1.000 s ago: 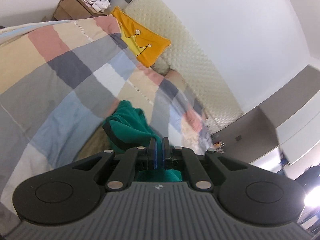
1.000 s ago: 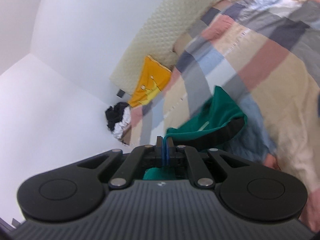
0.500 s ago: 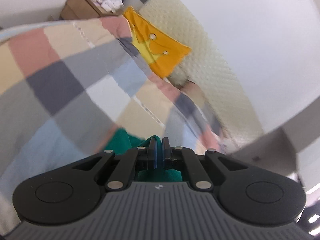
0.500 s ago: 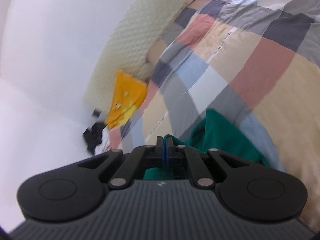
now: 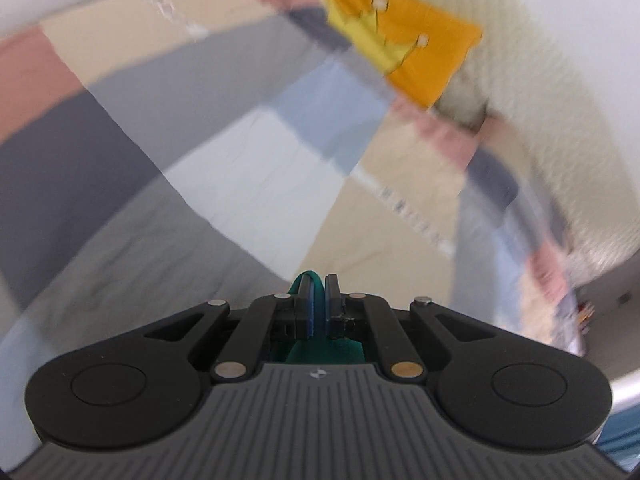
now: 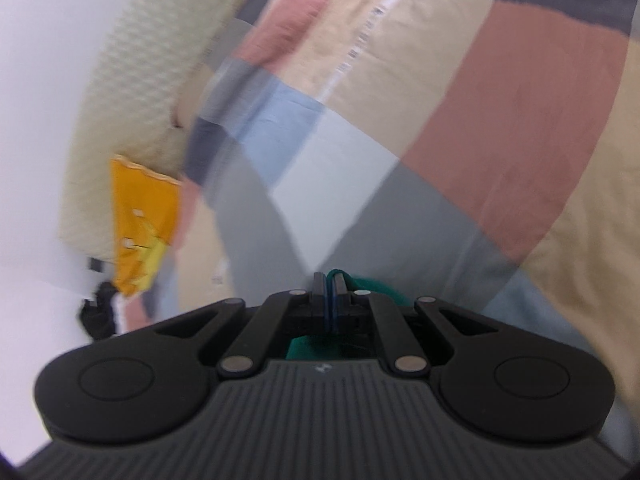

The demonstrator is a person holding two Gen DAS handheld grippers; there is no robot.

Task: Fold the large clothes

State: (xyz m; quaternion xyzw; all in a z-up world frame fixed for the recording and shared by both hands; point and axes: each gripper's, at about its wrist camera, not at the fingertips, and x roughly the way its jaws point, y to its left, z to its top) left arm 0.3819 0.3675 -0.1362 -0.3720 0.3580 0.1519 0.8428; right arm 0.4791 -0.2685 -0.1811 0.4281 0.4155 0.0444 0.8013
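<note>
Green garment (image 5: 311, 280) pinched by an edge in both grippers, prob. to carry it for folding; left gripper (image 5: 319, 302) & right gripper (image 6: 330, 300) clamped on it, above checked quilt (image 5: 248, 184); orange cushion (image 5: 404, 40) at quilt's far end.

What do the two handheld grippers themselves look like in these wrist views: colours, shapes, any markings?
Both look identical. The left gripper and right gripper each have a grey ribbed body with a small round emblem, two black rounded lobes with circular recesses, black linkage arms with silver pins, and slim black fingers with blue pads. No cables, hands or sleeves show.
</note>
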